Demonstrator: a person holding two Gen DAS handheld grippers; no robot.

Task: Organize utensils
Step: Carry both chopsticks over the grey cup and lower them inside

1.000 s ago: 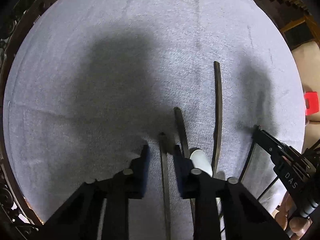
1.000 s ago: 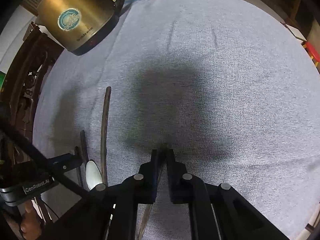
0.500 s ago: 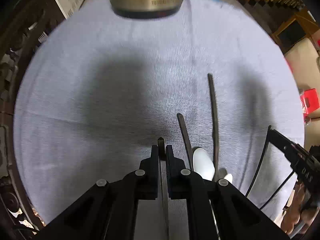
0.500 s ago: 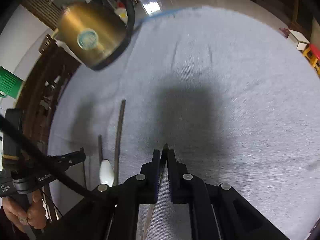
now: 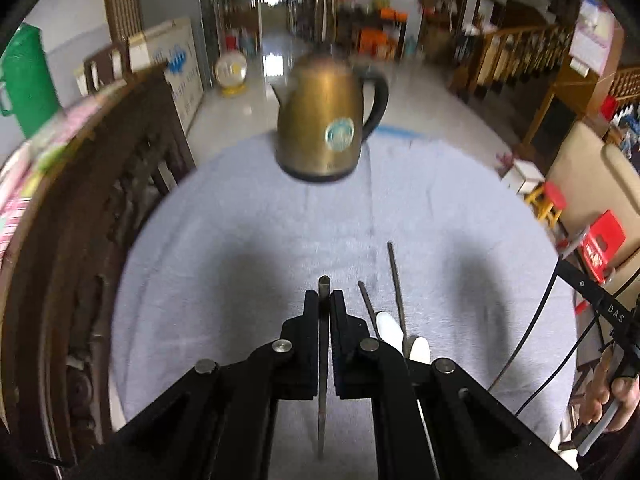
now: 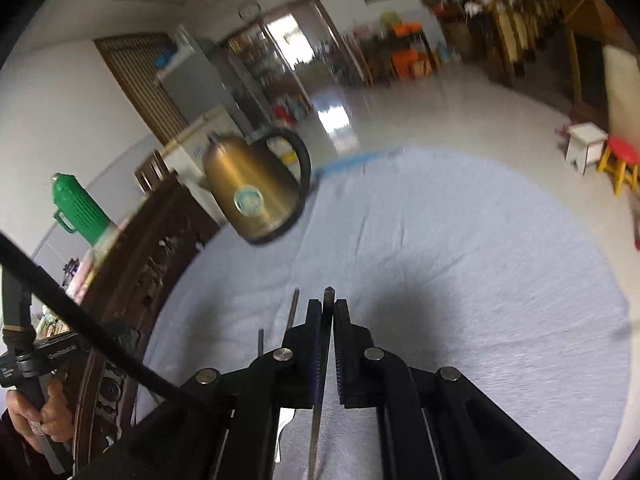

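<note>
A thin dark utensil handle (image 5: pixel 322 364) is gripped between the closed fingers of the left claw (image 5: pixel 324 304), its blunt tip protruding just past the fingertips and its length running back toward the camera above the grey-clothed table (image 5: pixel 240 264). Just to the right of this claw, two more dark slender utensils (image 5: pixel 396 280) are seen lying on the cloth, roughly parallel and pointing away, with a white spoon bowl (image 5: pixel 388 326) between their near ends. At the far edge of the table a brass-coloured kettle (image 5: pixel 324 120) with a black handle is set upright. In the right wrist view, the right claw (image 6: pixel 328 312) is likewise clenched on a slim utensil (image 6: pixel 322 380), whose pointed tip projects slightly beyond the fingertips while the rest passes down between the pads. To its left the tips of the resting utensils (image 6: pixel 294 308) are visible on the cloth, partly hidden by the claw's linkage. The kettle (image 6: pixel 256 192) is seen at the far left of the table, and the view is blurred. Whether either held piece is touching the cloth cannot be told.
</note>
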